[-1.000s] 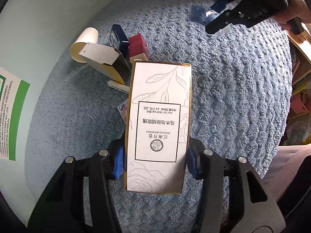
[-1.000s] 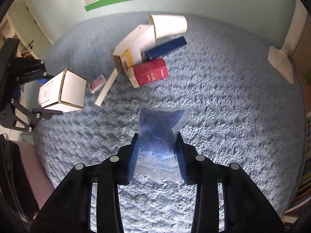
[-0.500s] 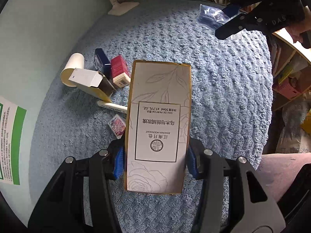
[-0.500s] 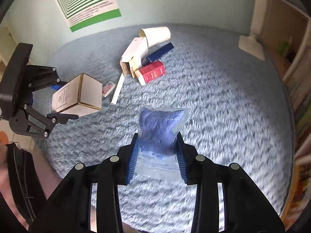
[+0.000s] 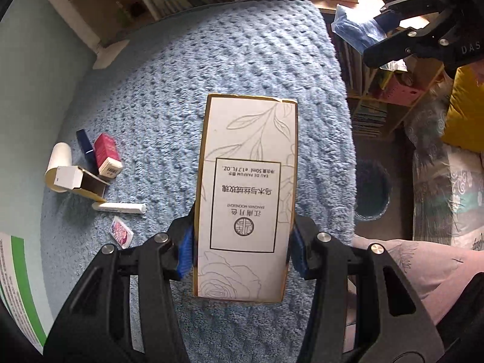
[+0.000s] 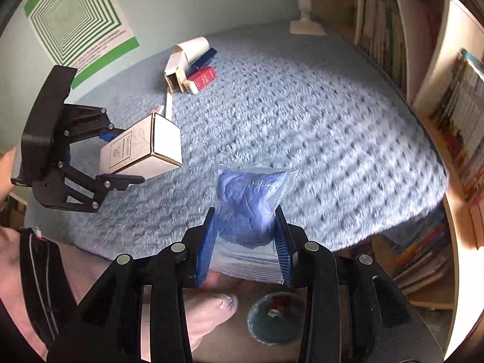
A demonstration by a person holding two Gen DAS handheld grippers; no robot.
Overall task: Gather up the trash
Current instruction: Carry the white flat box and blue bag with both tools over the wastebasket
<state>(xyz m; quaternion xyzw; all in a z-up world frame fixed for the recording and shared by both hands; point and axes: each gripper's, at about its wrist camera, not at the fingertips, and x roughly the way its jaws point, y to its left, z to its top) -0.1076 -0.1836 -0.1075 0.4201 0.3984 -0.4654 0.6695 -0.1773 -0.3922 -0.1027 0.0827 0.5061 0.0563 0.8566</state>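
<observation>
My left gripper (image 5: 242, 251) is shut on a white perfume box (image 5: 246, 193) with gold edges and holds it above the blue blanket (image 5: 211, 69). My right gripper (image 6: 245, 242) is shut on a clear plastic bag of blue stuff (image 6: 248, 205), held past the blanket's edge. Each gripper shows in the other view: the right gripper (image 5: 390, 36) with the bag (image 5: 354, 30), the left gripper (image 6: 121, 154) with the box (image 6: 142, 148). A round blue bin (image 6: 273, 317) stands on the floor below the right gripper; it also shows in the left wrist view (image 5: 373, 192).
On the blanket lie a paper cup (image 5: 59, 158), a dark blue box (image 5: 86, 151), a red box (image 5: 107, 154), an open white carton (image 5: 77, 181), a white tube (image 5: 119, 207) and a small pink packet (image 5: 121, 236). Bookshelves (image 6: 423, 60) stand to the right. A foot (image 6: 211, 308) is by the bin.
Both grippers have lifted and drawn back from the blanket with their loads. The blanket's edge, the floor and the blue bin have come into view.
</observation>
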